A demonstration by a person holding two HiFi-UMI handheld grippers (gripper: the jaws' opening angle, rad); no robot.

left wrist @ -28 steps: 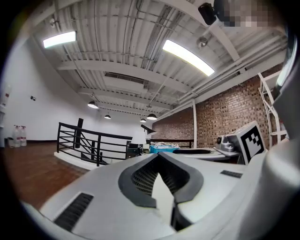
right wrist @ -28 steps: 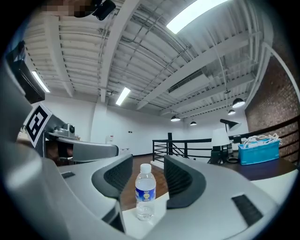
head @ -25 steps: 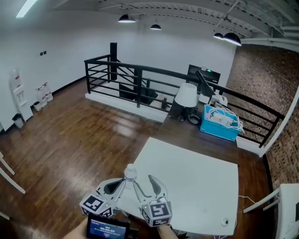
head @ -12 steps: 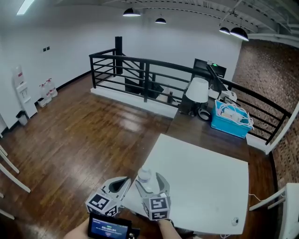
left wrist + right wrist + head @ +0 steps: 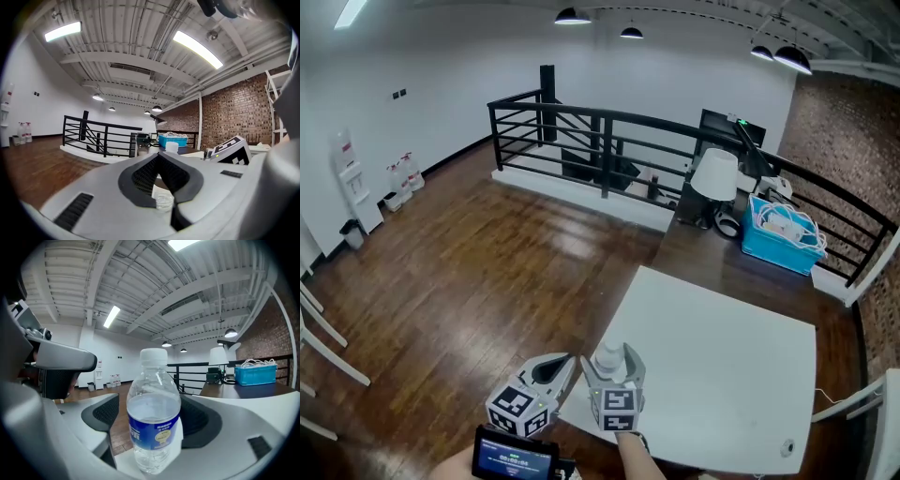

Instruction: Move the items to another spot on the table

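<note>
From over the person's head, both grippers sit low at the near-left corner of the white table [image 5: 722, 366]. The right gripper [image 5: 613, 367] points away from the person along the table's left edge. Its marker cube faces up and the forearm [image 5: 636, 459] comes in from below. A clear water bottle [image 5: 609, 352] with a white cap stands upright between its jaws, on the table close to that near-left edge. Just to the left, off the table's edge and over the wooden floor [image 5: 469, 272], the left gripper [image 5: 565, 364] angles in toward the bottle. A small lit screen [image 5: 516, 459] sits below the left gripper.

In the left gripper view, the left gripper [image 5: 159, 157] lies about level. Its jaw tips meet at the far end, leaving only the hollow between the dark pads. Something clear shows low in that hollow; I can't tell what. The bottle's cap [image 5: 172, 146] peeks up just beyond the tips.

In the right gripper view, the right gripper [image 5: 152, 401] is held level and its jaws are opening. The bottle [image 5: 153, 423], with its blue label, stands upright between the pads with a gap on each side. The left gripper [image 5: 61, 362] is close by at the left.
</note>
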